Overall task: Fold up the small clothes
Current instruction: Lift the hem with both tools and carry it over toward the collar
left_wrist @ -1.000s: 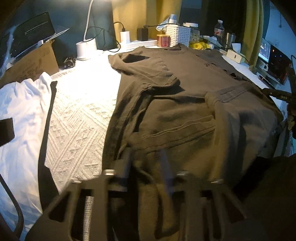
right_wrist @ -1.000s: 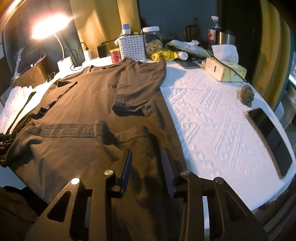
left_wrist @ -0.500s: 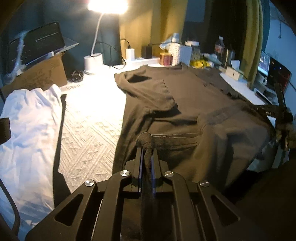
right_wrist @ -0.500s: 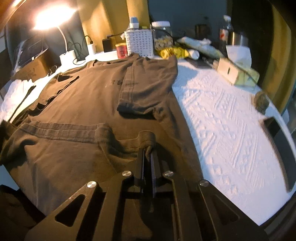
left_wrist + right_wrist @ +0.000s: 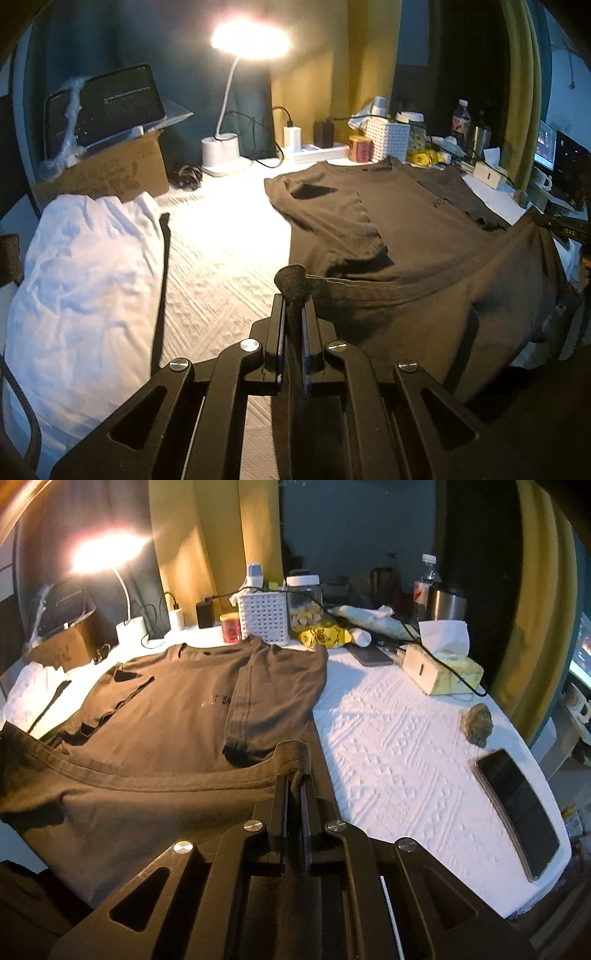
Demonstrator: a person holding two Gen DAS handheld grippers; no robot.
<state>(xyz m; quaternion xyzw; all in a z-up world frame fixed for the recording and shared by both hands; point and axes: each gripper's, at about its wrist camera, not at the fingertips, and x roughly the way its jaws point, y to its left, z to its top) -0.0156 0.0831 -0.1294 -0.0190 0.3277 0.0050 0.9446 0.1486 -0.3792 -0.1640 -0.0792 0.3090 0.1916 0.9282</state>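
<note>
A dark brown T-shirt lies on the white textured cover, both sleeves folded inward; it also shows in the right wrist view. My left gripper is shut on the shirt's bottom hem at its left corner, and a tuft of cloth sticks up between the fingers. My right gripper is shut on the hem at the right corner. The hem is lifted and stretched between the two grippers, raised off the cover.
A white garment lies at the left. A lamp, cardboard box, white basket, jars and bottles line the back. A tissue box, a small figurine and a phone lie at the right.
Both grippers went from open over the hem to shut on it, then lifted it. The hem now hangs taut between them, higher than half a second ago.
</note>
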